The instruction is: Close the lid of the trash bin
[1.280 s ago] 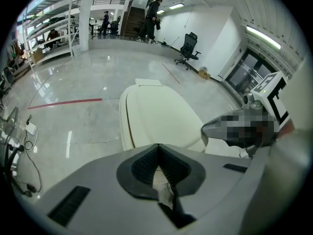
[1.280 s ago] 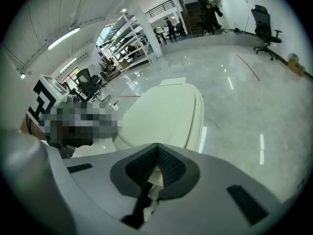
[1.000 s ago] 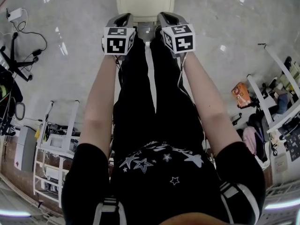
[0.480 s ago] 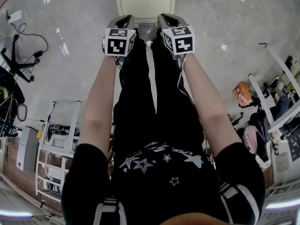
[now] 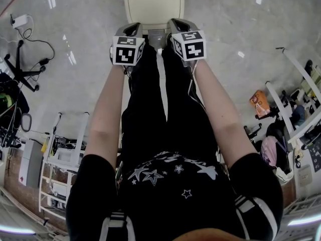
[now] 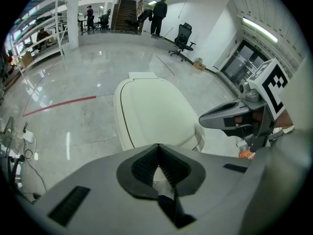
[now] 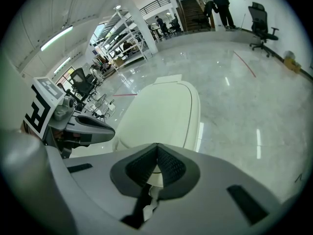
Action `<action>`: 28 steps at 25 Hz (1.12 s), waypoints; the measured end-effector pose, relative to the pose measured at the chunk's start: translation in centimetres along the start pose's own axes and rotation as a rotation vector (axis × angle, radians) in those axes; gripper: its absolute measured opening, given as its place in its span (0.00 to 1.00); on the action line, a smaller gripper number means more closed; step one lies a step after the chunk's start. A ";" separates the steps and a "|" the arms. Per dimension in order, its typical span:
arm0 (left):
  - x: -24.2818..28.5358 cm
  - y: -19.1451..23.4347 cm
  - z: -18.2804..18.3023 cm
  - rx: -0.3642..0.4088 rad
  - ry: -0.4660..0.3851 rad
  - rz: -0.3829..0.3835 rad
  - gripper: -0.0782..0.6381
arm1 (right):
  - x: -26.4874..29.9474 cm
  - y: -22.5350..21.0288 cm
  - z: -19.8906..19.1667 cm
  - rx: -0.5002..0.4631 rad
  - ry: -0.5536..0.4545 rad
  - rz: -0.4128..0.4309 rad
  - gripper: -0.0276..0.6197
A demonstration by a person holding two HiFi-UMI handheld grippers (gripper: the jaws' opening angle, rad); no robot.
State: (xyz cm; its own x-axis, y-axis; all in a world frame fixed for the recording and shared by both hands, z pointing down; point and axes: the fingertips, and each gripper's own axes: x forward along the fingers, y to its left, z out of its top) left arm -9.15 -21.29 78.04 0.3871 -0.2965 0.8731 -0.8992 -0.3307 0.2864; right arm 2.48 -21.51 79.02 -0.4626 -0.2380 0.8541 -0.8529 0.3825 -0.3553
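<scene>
- The lid [image 5: 153, 4] lies cream and flat on the bin, which stands on the floor right ahead of the person's legs [image 5: 160, 114]. It looks down already, though no view shows whether its far edge is fully seated.
- The left hand-held gripper [image 5: 133, 24] and the right hand-held gripper [image 5: 175, 23] hang side by side over the lid's near edge. Each has its jaws pressed together with nothing between them.
- Risk: the lid is smooth, domed plastic, so closed tips pushing down on it could skid off towards the rim and leave it unlatched.
- Risk: pressing only at the near edge may tip or rock the bin instead of seating the lid, so a push nearer the middle seems safer.
- Risk: the floor [image 5: 241, 24] is glossy and mirror-like, so a push with any forward lean could slide the whole bin away.
- Risk: the two grippers are close together and could knock each other if both move inward.
- Around it, the floor is polished grey stone with a red line [image 6: 58, 105] across it.
- Cables [image 5: 30, 39] and racks [image 5: 62, 149] lie off to the left.
- An office chair [image 6: 183, 35], stairs [image 6: 124, 13] and people [image 6: 159, 16] stand well apart at the far wall.
</scene>
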 end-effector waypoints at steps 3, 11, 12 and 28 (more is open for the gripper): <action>-1.1 -0.2 1.4 -0.010 -0.036 0.006 0.12 | -1.0 0.0 1.0 0.000 -0.021 -0.003 0.05; -6.3 -3.1 8.8 -0.015 -0.232 0.014 0.12 | -6.9 0.1 6.0 0.007 -0.156 -0.016 0.05; -7.1 -3.7 9.8 -0.014 -0.259 0.014 0.12 | -7.8 0.2 6.8 0.003 -0.176 -0.014 0.05; -24.5 -11.7 20.5 -0.016 -0.671 0.042 0.12 | -24.3 3.8 17.7 -0.116 -0.482 0.055 0.05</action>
State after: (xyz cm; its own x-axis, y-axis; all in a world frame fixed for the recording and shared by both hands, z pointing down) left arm -3.90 -28.57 45.23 0.3902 -0.8031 0.4504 -0.9171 -0.2952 0.2681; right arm 6.23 -30.05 50.22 -0.5890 -0.5900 0.5522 -0.8040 0.4965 -0.3271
